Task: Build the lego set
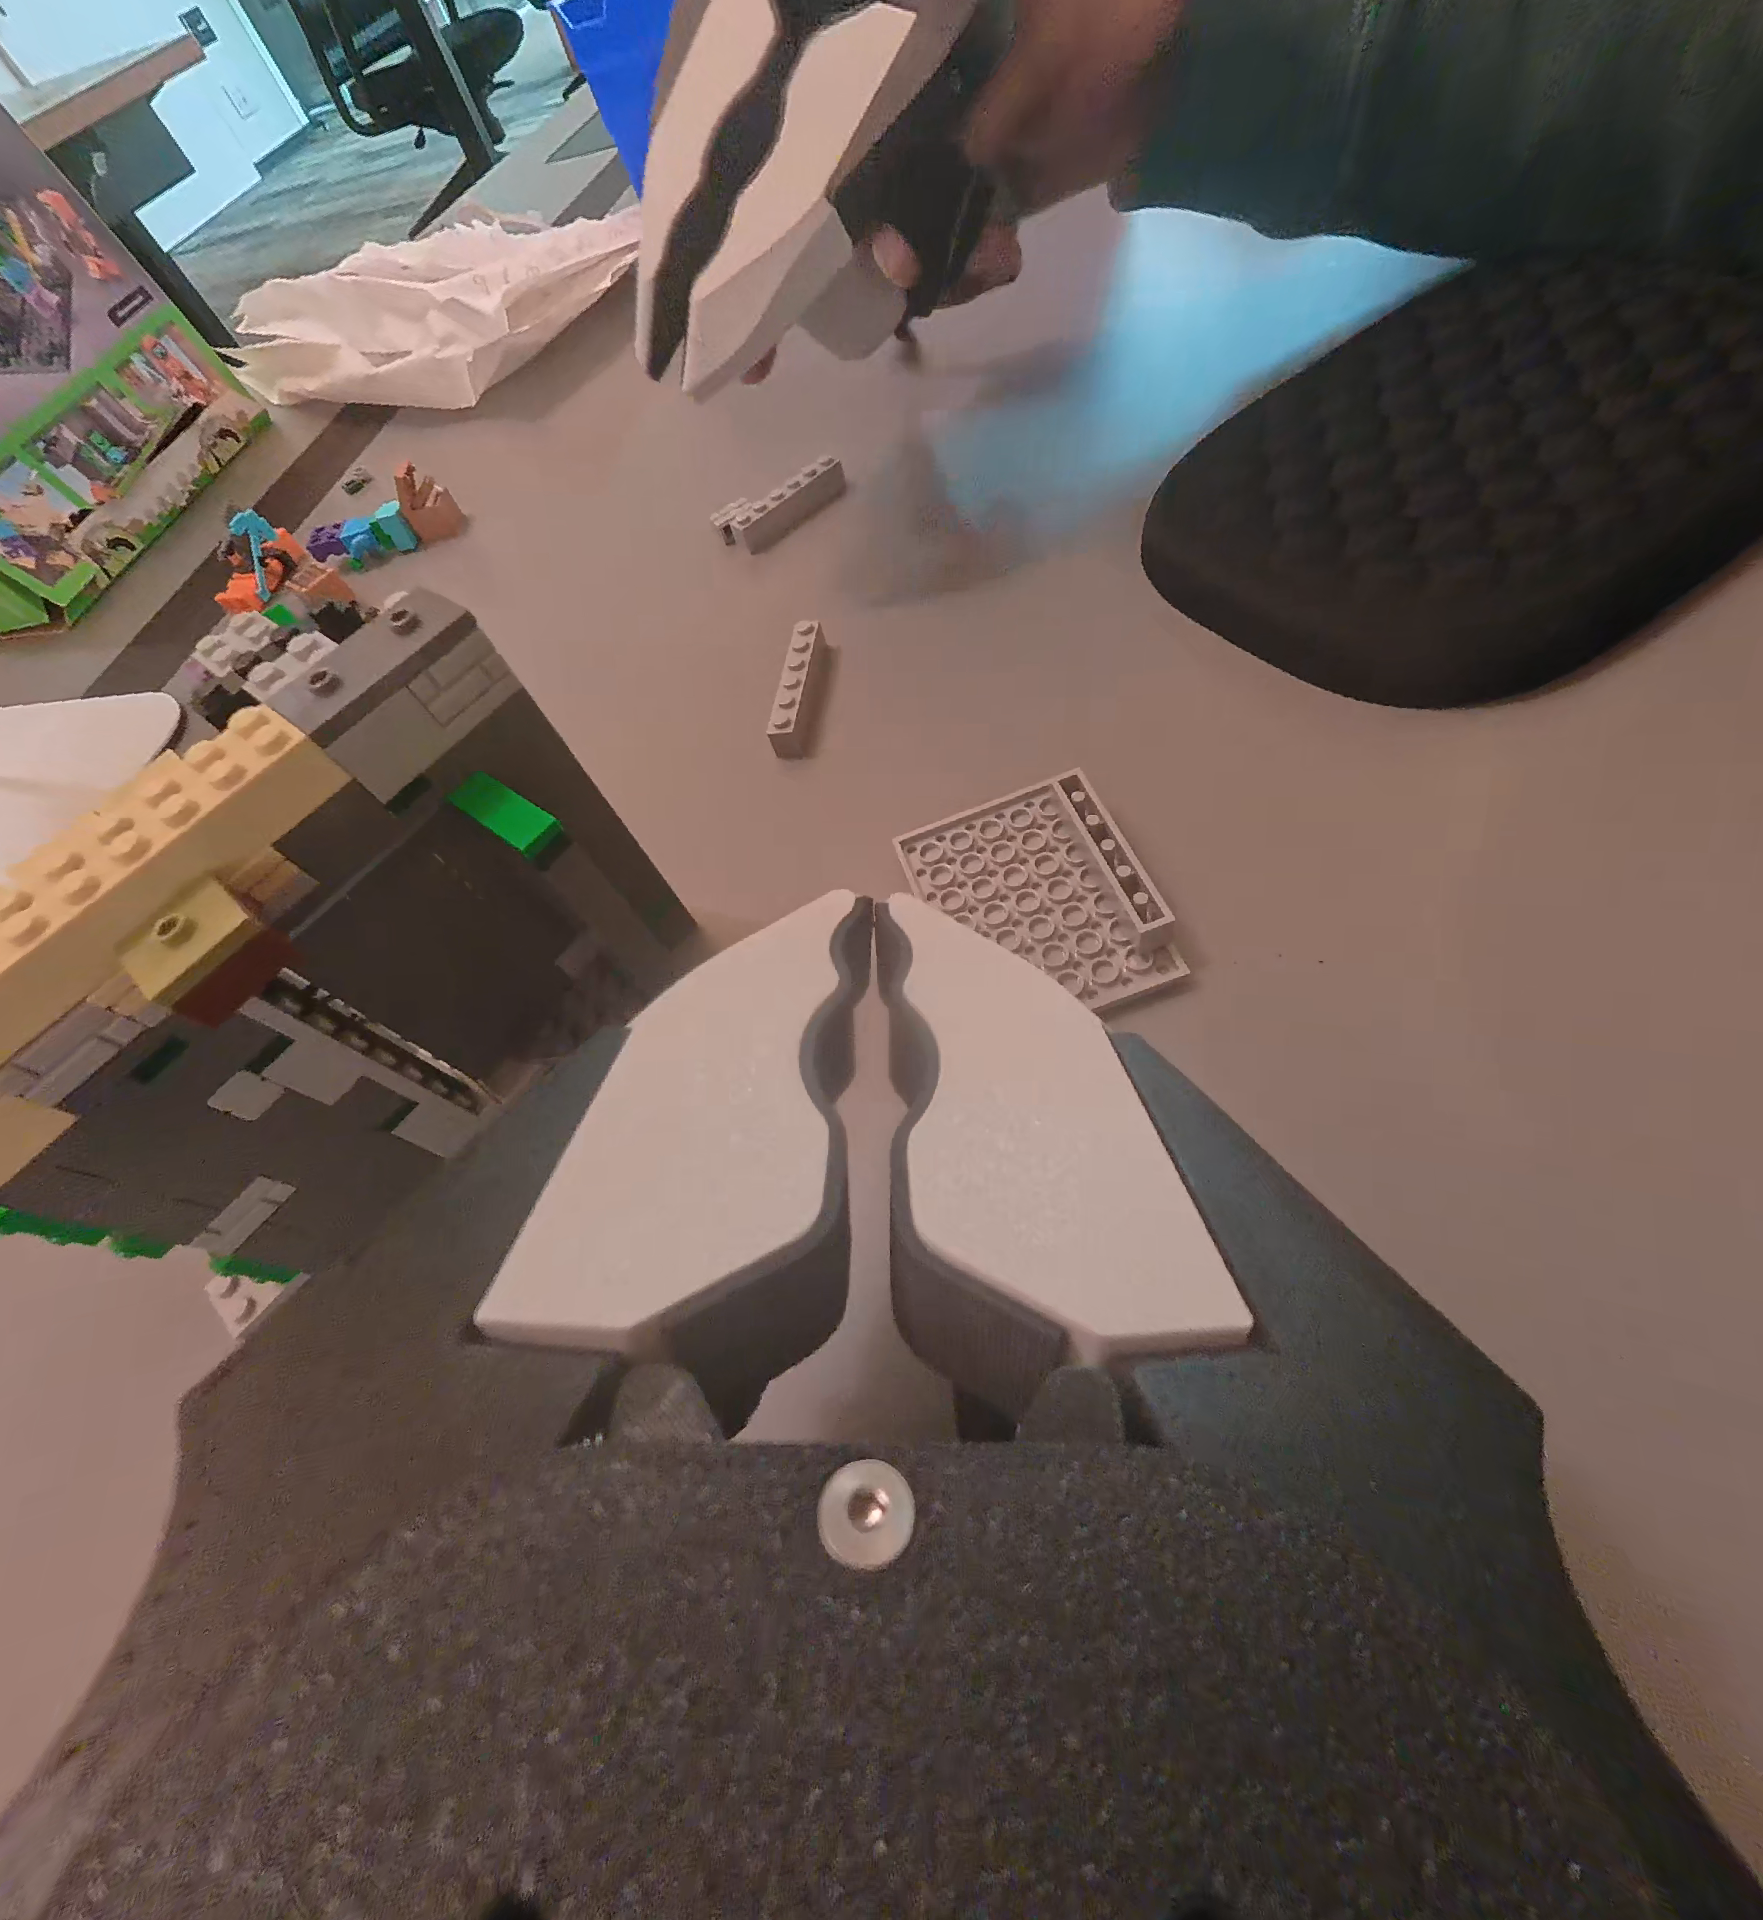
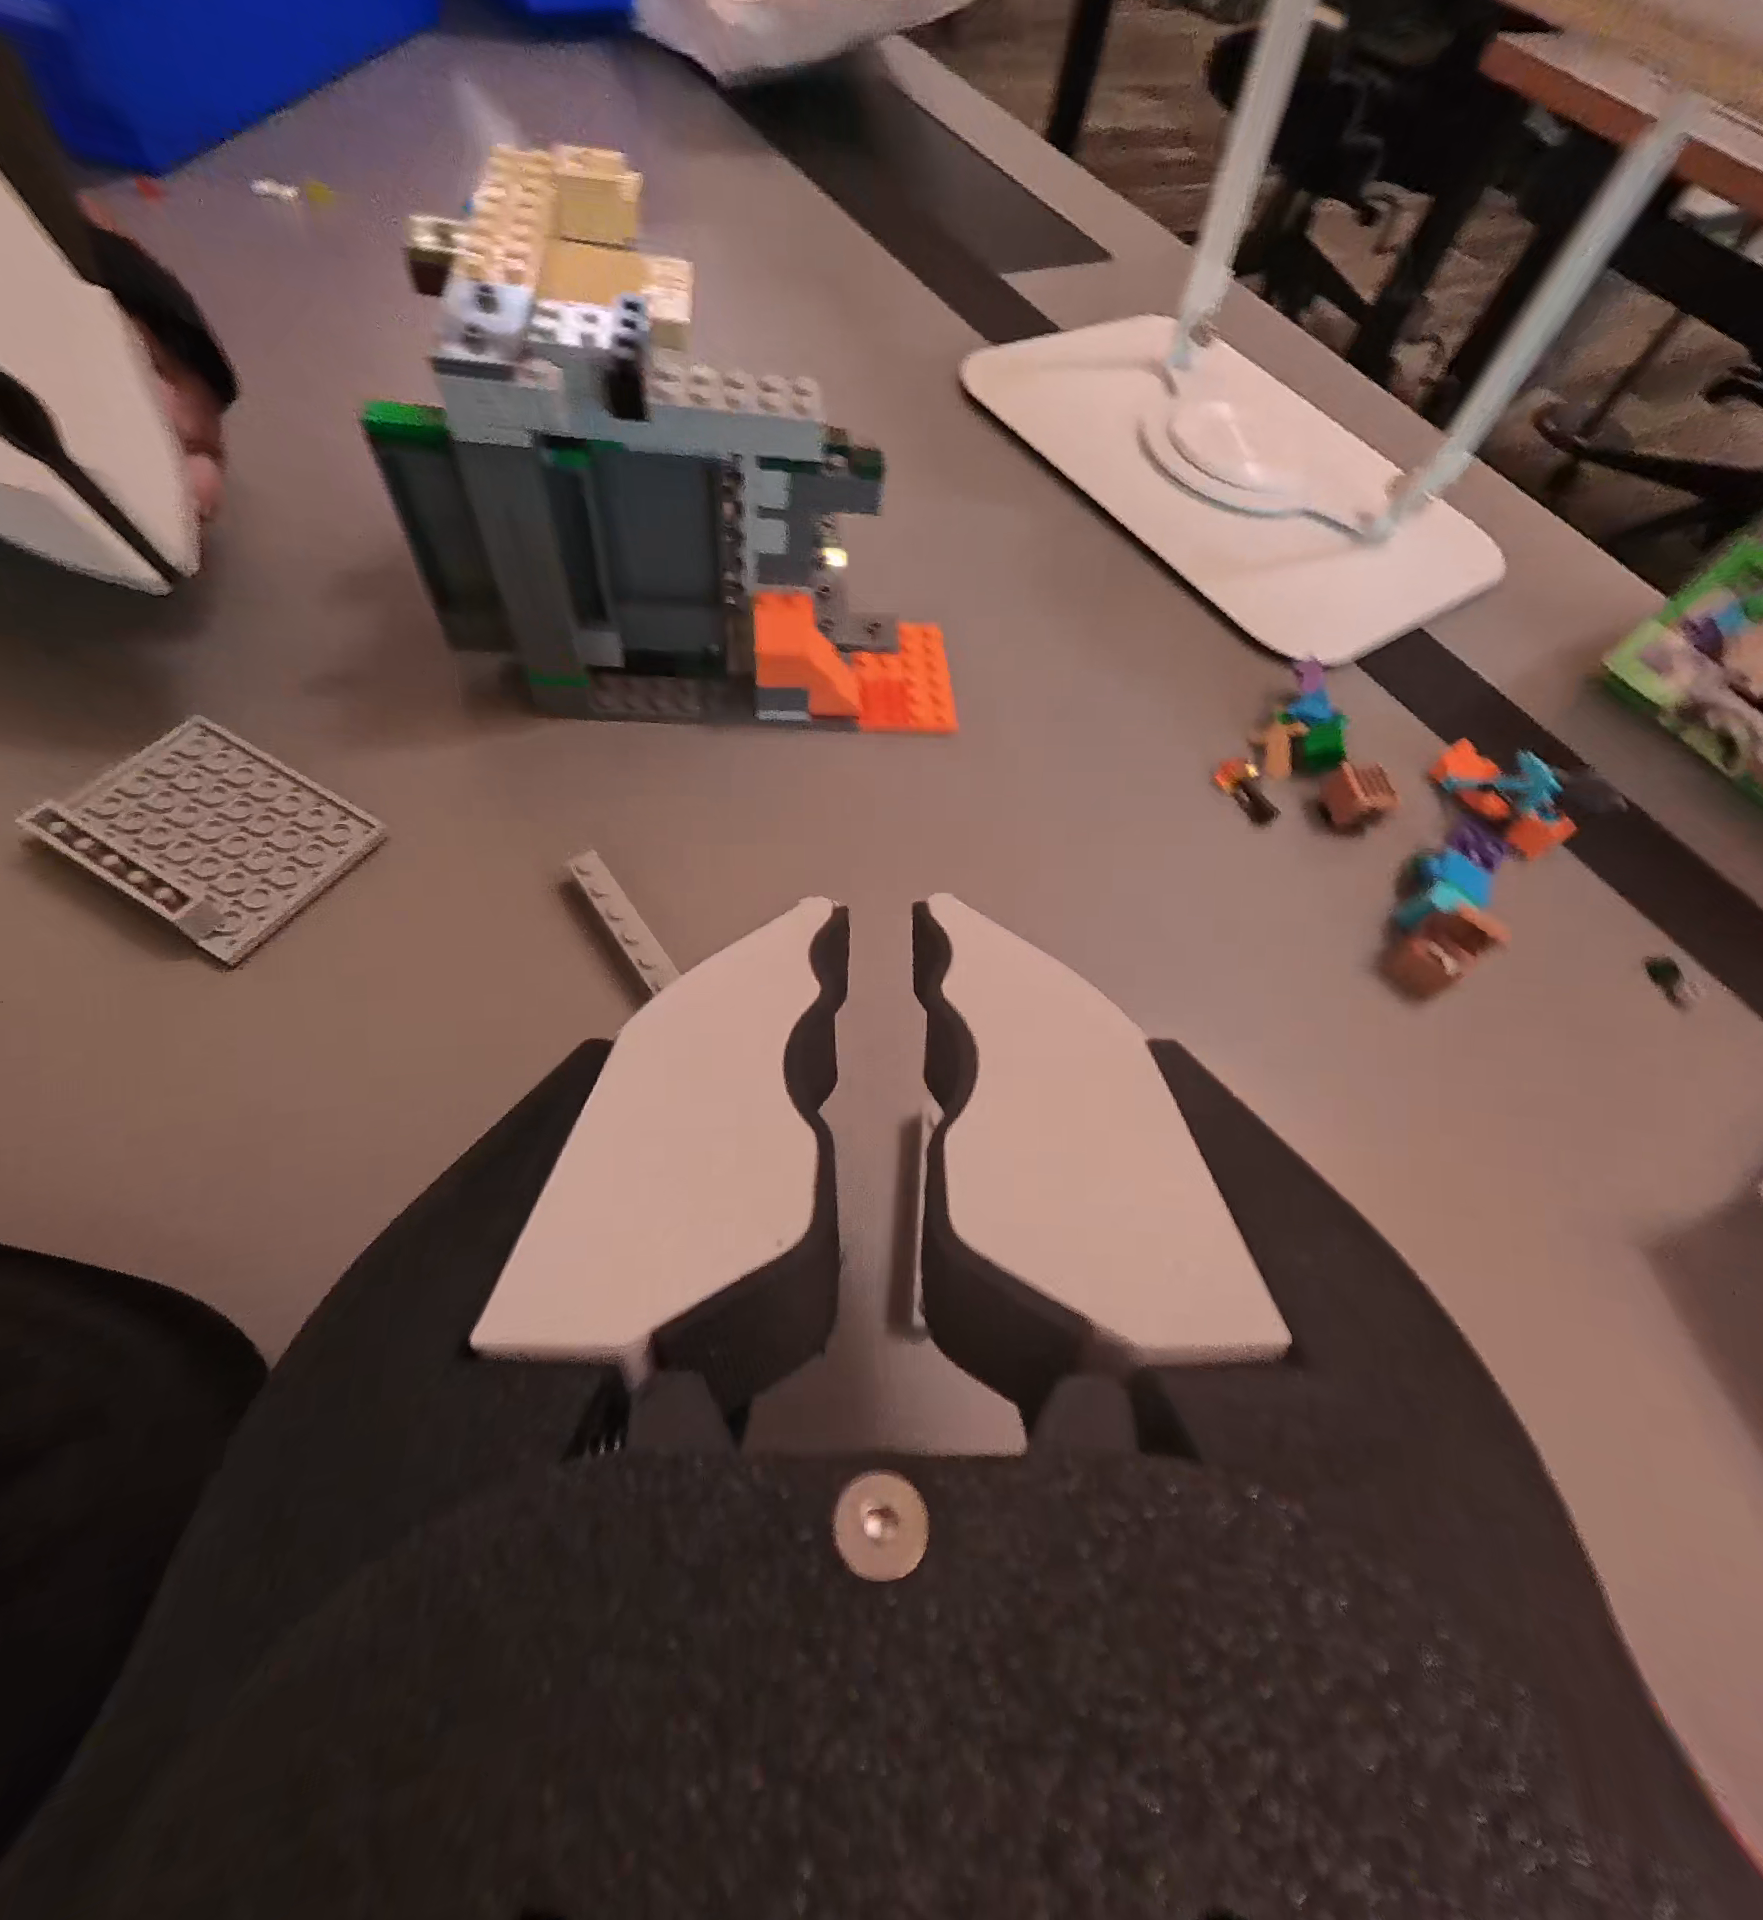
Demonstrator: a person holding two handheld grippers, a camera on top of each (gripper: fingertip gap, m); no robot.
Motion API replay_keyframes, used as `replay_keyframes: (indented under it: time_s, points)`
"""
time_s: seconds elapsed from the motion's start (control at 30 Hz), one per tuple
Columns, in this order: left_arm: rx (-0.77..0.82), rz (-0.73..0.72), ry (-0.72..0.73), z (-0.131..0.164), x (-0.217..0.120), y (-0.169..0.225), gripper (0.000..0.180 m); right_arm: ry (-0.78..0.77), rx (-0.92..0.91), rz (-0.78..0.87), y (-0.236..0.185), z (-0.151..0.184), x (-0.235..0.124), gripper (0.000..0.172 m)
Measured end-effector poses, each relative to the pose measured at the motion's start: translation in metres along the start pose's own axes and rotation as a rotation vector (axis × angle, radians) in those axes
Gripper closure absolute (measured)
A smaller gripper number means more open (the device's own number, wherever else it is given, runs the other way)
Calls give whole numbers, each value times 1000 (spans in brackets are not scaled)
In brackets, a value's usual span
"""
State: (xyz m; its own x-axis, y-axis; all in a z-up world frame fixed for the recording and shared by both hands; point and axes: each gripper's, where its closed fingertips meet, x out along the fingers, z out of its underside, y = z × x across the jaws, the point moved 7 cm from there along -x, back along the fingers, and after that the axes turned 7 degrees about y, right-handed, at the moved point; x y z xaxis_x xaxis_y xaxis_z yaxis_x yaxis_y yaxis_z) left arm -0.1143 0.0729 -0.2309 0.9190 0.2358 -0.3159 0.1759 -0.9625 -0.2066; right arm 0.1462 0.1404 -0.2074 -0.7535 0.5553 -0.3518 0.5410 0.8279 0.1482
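We see open grey tabletop [image 2: 1116,831] between the brick tower [image 2: 638,540] and the scattered small pieces [image 2: 1459,831], with 1 grey plate [image 2: 202,836] lying left.

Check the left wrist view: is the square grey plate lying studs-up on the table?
No. The grey plate lies upside down, its ringed underside facing up, with a grey brick along one edge.

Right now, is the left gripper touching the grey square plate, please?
Cannot tell: in the left wrist view the shut left gripper overlaps the grey square plate, with no contact or gap showing.
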Motion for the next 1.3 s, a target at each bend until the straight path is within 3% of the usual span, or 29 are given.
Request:
replay_keyframes:
  time_s: [0.17, 0.37, 0.8, 1.07, 1.3]
  points:
    - [6, -10, -6, 1, 0, -1, 180, -95, -150, -163, -14, -14, 28, 157]
    - [4, -31, -11, 3, -3, -5, 180, -155, -194, -315, -38, -7, 52, 153]
    - [16, -22, -24, 5, -1, -4, 180, -233, -203, -325, -50, 19, 51, 149]
    - [25, -13, -25, 5, -2, -3, 180, -245, -215, -297, -48, 20, 53, 163]
    - [32, -13, -27, 4, -2, -3, 180, -264, -221, -366, -50, 20, 43, 164]
